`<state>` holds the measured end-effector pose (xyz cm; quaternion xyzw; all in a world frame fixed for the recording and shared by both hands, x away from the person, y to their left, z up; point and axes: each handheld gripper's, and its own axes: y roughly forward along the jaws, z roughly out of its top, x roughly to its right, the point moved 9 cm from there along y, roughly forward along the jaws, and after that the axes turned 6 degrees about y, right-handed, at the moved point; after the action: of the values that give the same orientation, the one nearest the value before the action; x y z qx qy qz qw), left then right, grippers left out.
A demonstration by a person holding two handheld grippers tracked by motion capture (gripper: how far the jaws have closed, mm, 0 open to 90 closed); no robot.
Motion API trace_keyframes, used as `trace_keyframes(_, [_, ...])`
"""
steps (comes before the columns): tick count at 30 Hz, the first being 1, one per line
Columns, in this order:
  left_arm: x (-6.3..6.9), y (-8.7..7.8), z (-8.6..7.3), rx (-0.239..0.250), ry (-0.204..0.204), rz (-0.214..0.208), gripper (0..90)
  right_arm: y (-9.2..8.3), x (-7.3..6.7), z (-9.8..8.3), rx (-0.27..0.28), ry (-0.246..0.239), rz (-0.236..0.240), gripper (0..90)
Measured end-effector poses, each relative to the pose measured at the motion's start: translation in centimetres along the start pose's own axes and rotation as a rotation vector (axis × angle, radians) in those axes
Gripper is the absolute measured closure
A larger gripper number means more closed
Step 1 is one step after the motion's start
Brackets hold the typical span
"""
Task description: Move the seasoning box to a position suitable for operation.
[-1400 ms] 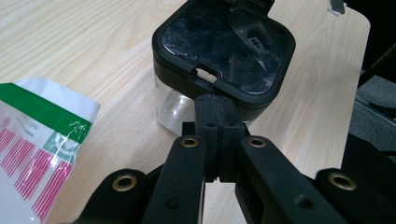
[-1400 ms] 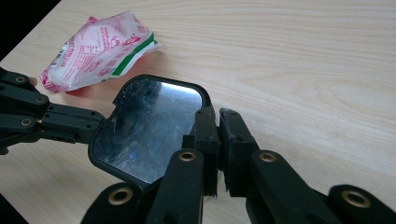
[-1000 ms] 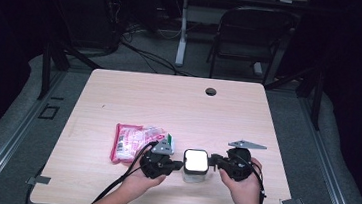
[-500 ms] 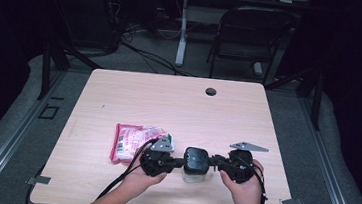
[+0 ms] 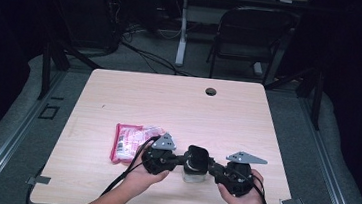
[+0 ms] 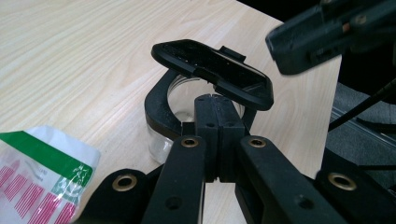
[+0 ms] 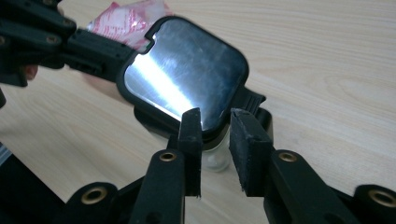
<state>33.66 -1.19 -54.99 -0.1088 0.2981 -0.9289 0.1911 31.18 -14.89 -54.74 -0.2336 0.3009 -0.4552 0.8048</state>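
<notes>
Clear jar (image 5: 195, 172) with a black hinged lid (image 5: 197, 157) stands near the desk's (image 5: 179, 102) front edge — left gripper (image 6: 215, 106) clamped on its rim, right gripper (image 7: 215, 122) just opening, jaws parted beside the raised lid.

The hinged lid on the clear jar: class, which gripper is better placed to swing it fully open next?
Probably the right gripper: its fingers have just been opening beside the raised lid, with nothing held. The left gripper is shut on the jar's rim, steadying it.

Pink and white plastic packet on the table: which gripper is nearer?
Left. The left gripper sits right beside the pink and white plastic packet, at its right edge. The right gripper is farther right, beyond the clear black-lidded container.
</notes>
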Motion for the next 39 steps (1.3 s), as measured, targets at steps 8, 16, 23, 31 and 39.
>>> trace_keyframes(8, [0.0,0.1,0.3,0.002,-0.002,-0.005,90.0,0.4,-0.9,-0.6,-0.009,-0.025,0.025,56.3])
trace_keyframes(16, [0.1,0.1,0.4,0.003,-0.004,-0.008,90.0,1.2,-1.6,-0.7,-0.008,-0.064,0.014,49.9])
trace_keyframes(23, [0.2,0.1,0.5,0.003,0.001,-0.008,90.0,1.5,-1.8,-0.4,-0.007,-0.087,-0.012,44.6])
trace_keyframes(31, [0.2,0.1,0.5,0.002,0.004,-0.009,90.0,2.3,-1.9,-0.1,0.006,-0.116,-0.052,40.3])
trace_keyframes(39, [0.0,0.5,0.1,-0.008,0.005,0.006,90.0,2.3,-1.7,-0.1,0.009,-0.095,-0.044,41.2])
